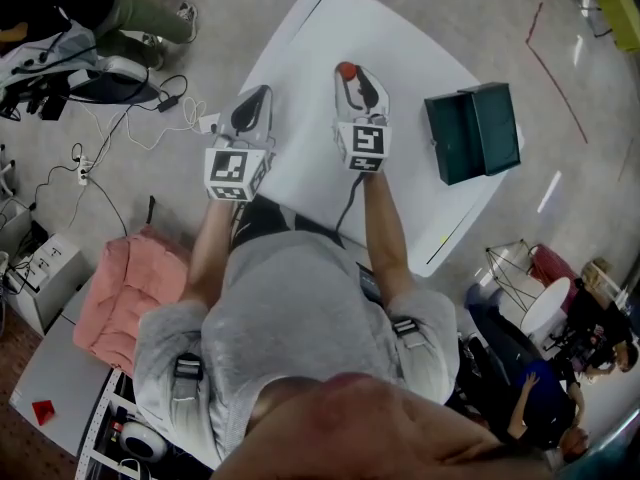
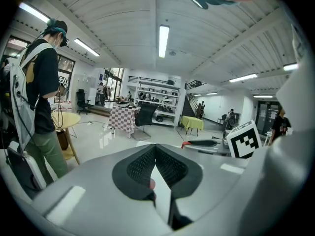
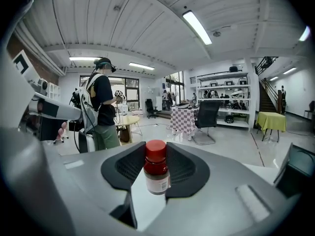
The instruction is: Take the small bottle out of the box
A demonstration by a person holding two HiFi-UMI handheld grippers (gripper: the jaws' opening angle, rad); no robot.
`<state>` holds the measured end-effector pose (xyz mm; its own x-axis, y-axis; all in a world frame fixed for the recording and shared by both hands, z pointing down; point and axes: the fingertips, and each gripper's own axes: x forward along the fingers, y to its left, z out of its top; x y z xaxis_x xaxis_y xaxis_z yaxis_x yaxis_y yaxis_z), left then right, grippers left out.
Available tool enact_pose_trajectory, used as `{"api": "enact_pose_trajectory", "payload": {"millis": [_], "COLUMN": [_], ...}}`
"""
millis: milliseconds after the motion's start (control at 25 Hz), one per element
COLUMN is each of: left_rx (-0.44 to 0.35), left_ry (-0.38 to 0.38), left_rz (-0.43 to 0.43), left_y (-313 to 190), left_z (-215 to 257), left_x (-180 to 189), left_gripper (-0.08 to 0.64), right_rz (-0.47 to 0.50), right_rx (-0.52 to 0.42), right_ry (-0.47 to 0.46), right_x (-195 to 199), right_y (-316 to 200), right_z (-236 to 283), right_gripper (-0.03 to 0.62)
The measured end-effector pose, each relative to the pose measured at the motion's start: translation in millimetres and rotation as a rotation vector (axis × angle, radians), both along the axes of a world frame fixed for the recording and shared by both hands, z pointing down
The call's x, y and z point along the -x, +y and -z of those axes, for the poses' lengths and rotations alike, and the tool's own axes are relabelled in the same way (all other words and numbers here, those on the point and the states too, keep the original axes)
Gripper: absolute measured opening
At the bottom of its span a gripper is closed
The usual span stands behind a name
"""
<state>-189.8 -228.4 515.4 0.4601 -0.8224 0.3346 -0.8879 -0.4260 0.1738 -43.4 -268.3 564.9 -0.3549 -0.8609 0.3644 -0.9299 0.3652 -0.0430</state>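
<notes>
A white table (image 1: 400, 58) bearing a green box (image 1: 472, 131) stands on grey floor (image 1: 480, 13).

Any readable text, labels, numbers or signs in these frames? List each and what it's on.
No text can be read.
On the small bottle, held in the right hand-held gripper, the label has print that is too small to read.
On the marker cubes there are black-and-white square patterns and no letters.
On the green box no print is visible.
</notes>
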Motion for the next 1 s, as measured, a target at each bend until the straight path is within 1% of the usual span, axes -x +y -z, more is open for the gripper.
{"api": "enact_pose_trajectory", "payload": {"millis": [320,600,1000], "left_rx": [0.027,0.054,0.072], "left_ry": [-0.001,-0.001,0.004], "left_rz": [-0.004,-0.003,-0.017], "left_y": [-6.6,-12.3,-12.2], "left_z": [-15.3,-28.9,-38.8], "left_x": [4.9,8.1,4.9], "left_gripper": [0.012,0.012,0.012], "right_rz": [-0.025,-0.026,-0.035], "right_rx": [0.034,0.067,0.061], "right_ry": [-0.013,0.006,0.011], "right_x": [7.3,12.0,12.9], "right_y": [-16.9,-27.2,-32.1], "right_z": [-24.0,-48.0,-50.4], "right_gripper": [0.133,0.133,0.135]}}
